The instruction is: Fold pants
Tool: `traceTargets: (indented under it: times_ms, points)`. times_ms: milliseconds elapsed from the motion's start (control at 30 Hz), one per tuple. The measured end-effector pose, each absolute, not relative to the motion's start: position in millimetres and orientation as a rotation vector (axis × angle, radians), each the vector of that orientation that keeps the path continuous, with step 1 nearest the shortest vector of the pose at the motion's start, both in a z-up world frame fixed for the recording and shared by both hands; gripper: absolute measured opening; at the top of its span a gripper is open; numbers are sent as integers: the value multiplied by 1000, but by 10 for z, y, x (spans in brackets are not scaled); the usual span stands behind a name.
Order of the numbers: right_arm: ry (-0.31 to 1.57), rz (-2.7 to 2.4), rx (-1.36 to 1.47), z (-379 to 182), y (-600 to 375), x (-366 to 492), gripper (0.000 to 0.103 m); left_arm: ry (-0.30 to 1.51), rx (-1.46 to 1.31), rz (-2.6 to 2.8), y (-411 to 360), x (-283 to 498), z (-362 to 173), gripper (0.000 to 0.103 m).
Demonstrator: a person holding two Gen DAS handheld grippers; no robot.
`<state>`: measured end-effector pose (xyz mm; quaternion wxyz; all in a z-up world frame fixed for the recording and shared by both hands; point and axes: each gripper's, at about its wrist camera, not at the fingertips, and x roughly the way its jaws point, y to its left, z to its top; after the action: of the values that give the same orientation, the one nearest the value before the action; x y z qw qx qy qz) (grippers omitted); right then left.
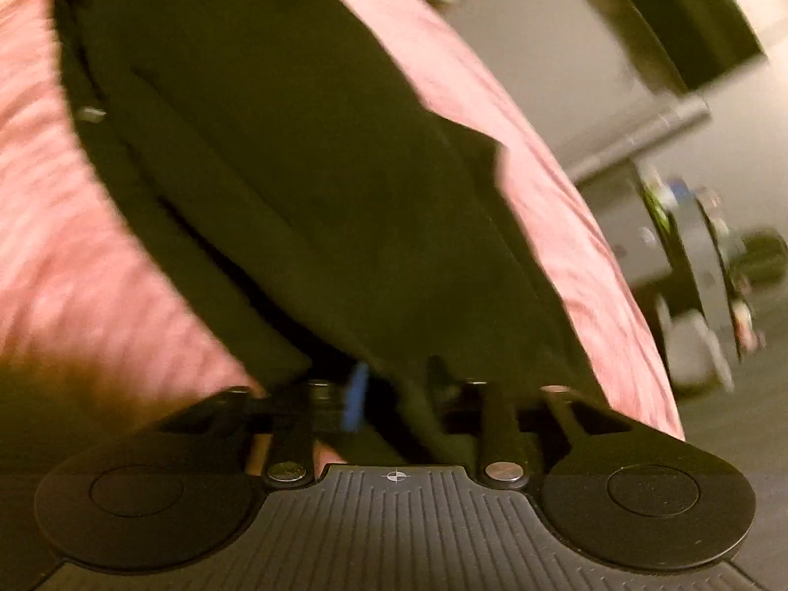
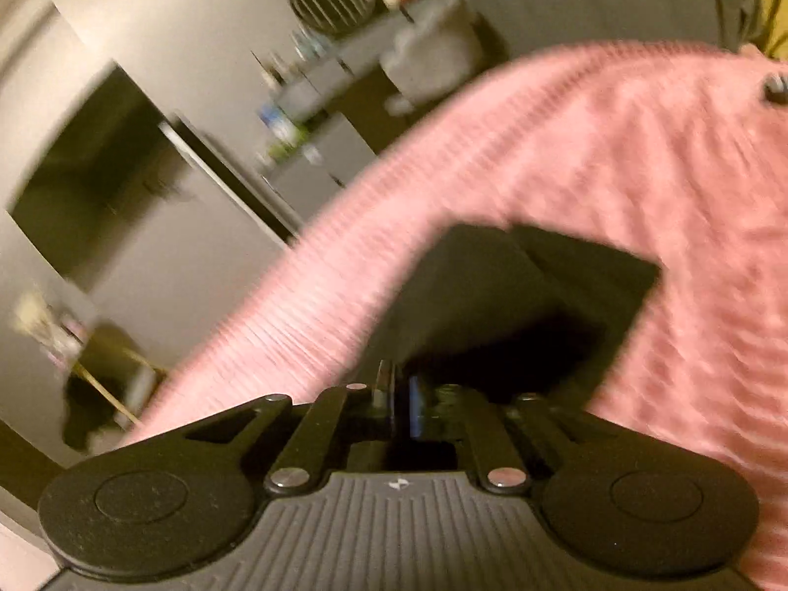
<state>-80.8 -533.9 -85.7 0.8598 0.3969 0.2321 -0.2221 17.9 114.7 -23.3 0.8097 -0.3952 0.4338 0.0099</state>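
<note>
The dark pants (image 1: pixel 295 187) lie on the pink bedspread (image 1: pixel 74 256); the left tongs (image 1: pixel 389 384) pinch one edge and the right tongs (image 2: pixel 401 396) look pressed together on another; a fold seems underway; next, carry both edges across evenly.

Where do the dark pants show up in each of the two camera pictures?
Left wrist view: the dark fabric pants fill the centre, running down to the bottom.
Right wrist view: the pants sit centre-right, just above the lower middle.
Shared landmark: the pink ribbed bedcover beneath them.
</note>
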Motion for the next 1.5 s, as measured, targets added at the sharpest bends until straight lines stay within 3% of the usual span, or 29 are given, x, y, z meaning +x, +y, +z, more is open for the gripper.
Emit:
traceTargets:
  times_ms: [33,67,100,167,367,433,500,600,667,867,1500]
  points:
    - [497,-455,879,-938,-5379,-825,21,894,-879,44,1226,146,-214,64]
    - [486,-439,917,-974,-5390,-870,32,870,-910,78,1300,113,-185,75]
    - [465,-435,948,-1000,-5400,-900,42,847,-931,95,1368,105,-149,79]
    - [413,-426,1009,-1042,-5452,-951,48,811,-933,123,1488,113,-77,81]
    - [305,-413,1203,-1145,-5717,-940,50,770,-939,201,1672,159,26,82]
    - [291,-419,1203,-1133,-5805,-906,47,773,-921,212,1666,160,37,82]
    - [314,-447,1172,-1073,-5879,-850,15,780,-884,205,1550,197,50,82]
    - [374,-547,839,-687,-5741,-666,6,783,-807,186,1461,256,51,82]
    - [387,-624,560,-424,-5548,-597,6,782,-769,183,1406,289,79,82]
    - [566,-738,320,-560,-5367,-454,7,798,-731,175,1333,279,75,86]
    - [598,-740,251,-629,-5246,-510,7,856,-752,205,1379,340,-24,89]
